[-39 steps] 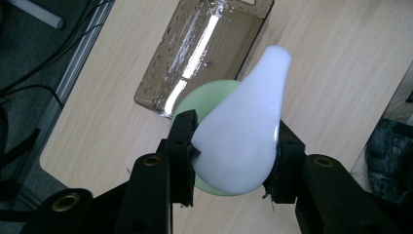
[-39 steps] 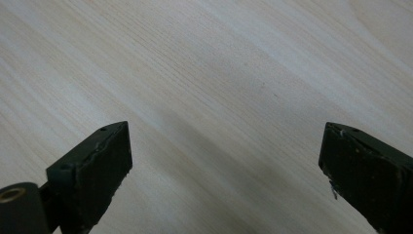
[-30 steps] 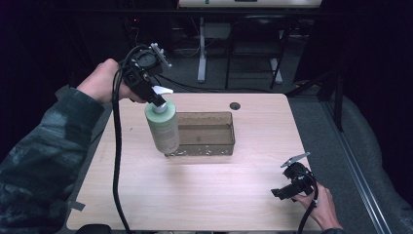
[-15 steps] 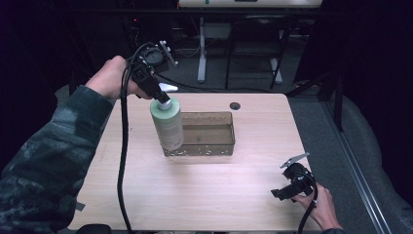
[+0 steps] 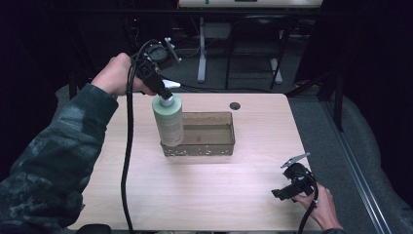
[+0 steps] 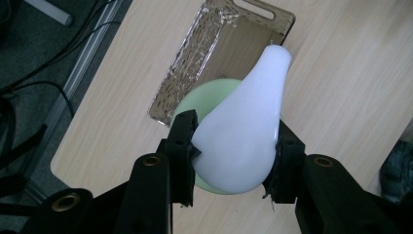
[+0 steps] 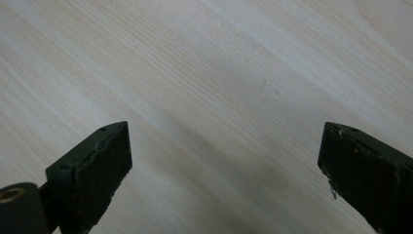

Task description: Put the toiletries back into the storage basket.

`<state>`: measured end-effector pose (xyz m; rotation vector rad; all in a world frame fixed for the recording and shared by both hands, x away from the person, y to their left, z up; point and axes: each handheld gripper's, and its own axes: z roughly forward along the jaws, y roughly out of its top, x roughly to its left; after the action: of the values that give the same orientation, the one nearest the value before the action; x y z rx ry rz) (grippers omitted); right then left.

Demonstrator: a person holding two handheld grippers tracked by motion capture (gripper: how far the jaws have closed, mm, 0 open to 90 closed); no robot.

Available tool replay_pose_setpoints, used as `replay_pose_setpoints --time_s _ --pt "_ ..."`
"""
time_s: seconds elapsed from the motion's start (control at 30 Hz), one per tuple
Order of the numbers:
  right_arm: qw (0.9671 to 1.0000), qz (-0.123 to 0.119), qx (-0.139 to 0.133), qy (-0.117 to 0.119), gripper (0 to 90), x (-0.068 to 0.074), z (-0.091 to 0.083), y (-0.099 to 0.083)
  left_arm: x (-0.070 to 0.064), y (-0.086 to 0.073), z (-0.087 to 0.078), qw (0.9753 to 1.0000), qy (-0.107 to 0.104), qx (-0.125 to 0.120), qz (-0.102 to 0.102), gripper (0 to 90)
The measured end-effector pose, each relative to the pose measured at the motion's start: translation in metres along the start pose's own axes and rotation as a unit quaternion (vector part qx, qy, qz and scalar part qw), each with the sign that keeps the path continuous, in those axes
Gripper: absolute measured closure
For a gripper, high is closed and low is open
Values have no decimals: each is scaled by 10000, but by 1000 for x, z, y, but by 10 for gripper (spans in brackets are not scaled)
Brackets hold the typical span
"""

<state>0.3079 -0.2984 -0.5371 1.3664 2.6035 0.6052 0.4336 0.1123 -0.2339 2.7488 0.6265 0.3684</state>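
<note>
A pale green pump bottle (image 5: 168, 120) with a white pump head (image 6: 241, 126) hangs upright over the left end of a clear brownish plastic bin (image 5: 214, 148). My left gripper (image 5: 163, 90) is shut on the pump head; its jaws clamp the head from both sides in the left gripper view (image 6: 234, 156). The bottle's green body (image 6: 192, 100) shows just under the head, above the bin (image 6: 221, 39). My right gripper (image 5: 281, 191) rests low at the table's front right corner, open, with bare wood between its fingers (image 7: 95, 168).
The light wooden table (image 5: 195, 195) has a round cable hole (image 5: 235, 106) behind the bin. Desk legs and cables stand on the dark floor beyond the far edge. A black cable (image 5: 127, 161) trails from the left gripper across the table's left side.
The left gripper has carried the bottle rightward and a little forward, from beside the bin's left end to over it. The right gripper has stayed put.
</note>
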Motion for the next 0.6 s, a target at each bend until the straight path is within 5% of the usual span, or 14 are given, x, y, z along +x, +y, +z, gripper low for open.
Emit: replay_pose_setpoints --time_s 0.6 --pt "10000 -21 -19 -13 50 1 -1 0 14 11 7 9998 127 21 -176 621"
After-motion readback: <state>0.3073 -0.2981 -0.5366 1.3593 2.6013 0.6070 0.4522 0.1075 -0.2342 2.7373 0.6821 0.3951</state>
